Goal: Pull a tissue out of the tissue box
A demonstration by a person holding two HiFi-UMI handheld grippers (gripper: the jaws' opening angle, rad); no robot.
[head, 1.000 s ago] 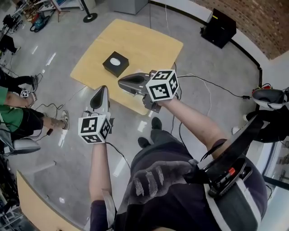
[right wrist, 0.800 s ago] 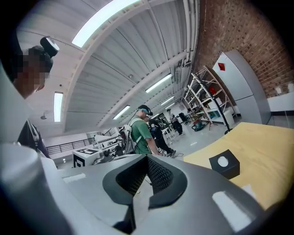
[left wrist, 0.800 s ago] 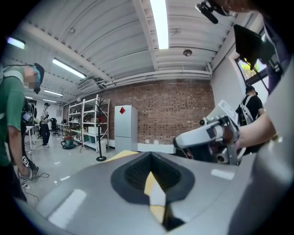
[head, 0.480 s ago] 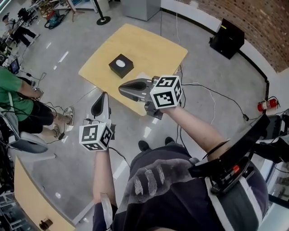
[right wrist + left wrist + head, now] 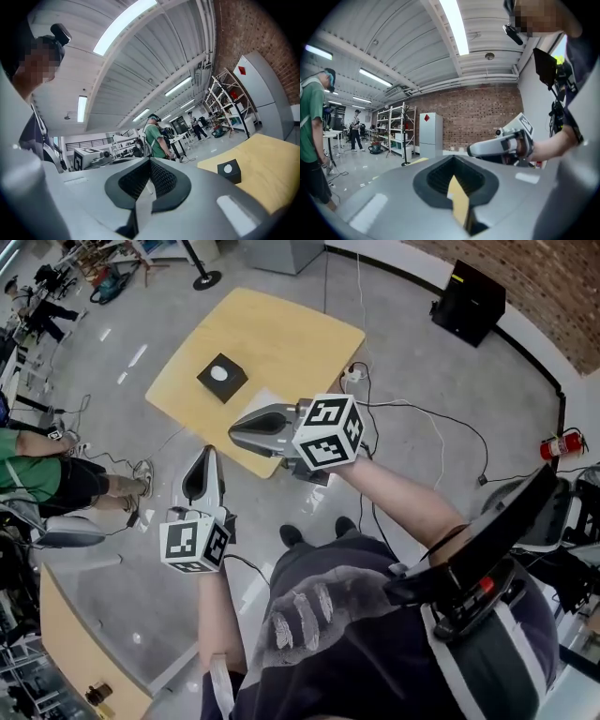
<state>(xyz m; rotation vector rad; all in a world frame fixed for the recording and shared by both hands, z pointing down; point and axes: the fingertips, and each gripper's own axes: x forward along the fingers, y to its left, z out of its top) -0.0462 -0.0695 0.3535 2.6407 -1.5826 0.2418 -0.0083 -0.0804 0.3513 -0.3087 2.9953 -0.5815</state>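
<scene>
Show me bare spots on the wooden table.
Bare: the table from the tissue box rightward to the corner by the power strip. Only the box occupies it, toward the left; the right gripper hides the near edge.

We hold our left gripper (image 5: 208, 456) out in front on a nearly straight left forearm (image 5: 212, 615). Its nose points away from us and its marker cube (image 5: 194, 545) sits just ahead of the hand. The jaws look pressed together, though a thin slit along the seam in the left gripper view leaves us slightly unsure. Our right gripper (image 5: 236, 427) sits further forward, turned across our body so its nose points to our left, with the bare right forearm (image 5: 403, 498) angled out from the elbow and the jaws closed tight against each other.
</scene>
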